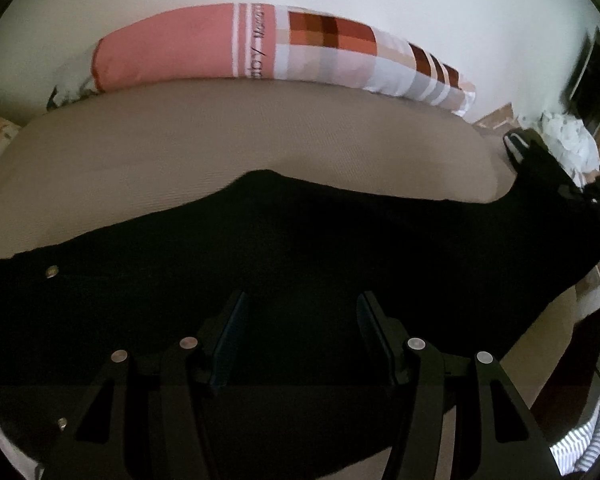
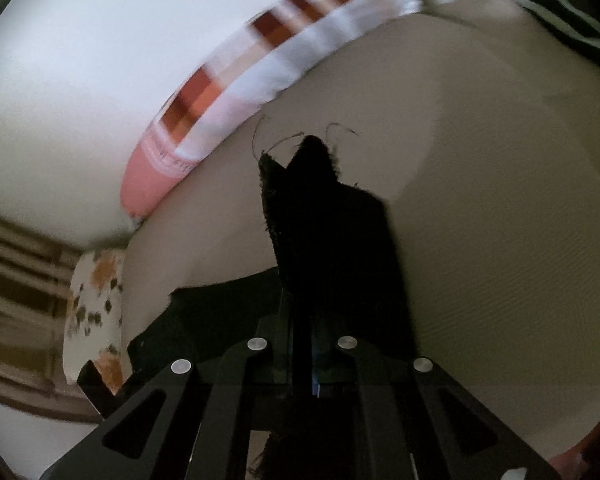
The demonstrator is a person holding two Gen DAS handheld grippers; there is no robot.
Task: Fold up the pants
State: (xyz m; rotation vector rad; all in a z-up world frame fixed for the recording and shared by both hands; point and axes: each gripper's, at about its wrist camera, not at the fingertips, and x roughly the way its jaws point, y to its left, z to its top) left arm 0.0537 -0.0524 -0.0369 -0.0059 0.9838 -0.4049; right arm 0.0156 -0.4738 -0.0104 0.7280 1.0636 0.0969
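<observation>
Black pants (image 1: 284, 248) lie spread across a beige bed (image 1: 220, 136), waistband with a metal button (image 1: 52, 271) at the left, legs running right. My left gripper (image 1: 300, 320) is open, jaws wide apart just above the pants' middle. My right gripper (image 2: 302, 344) is shut on the frayed hem end of a pants leg (image 2: 320, 216) and holds it lifted above the bed (image 2: 500, 240); loose threads stick out of the hem. In the left wrist view the right gripper (image 1: 548, 168) shows at the far right, holding the leg end up.
A long pink and checked bolster pillow (image 1: 260, 48) lies along the white wall at the bed's far edge; it also shows in the right wrist view (image 2: 240, 92). A flowered pillow (image 2: 96, 312) sits at the bed's left end. Clutter stands at the right (image 1: 572, 136).
</observation>
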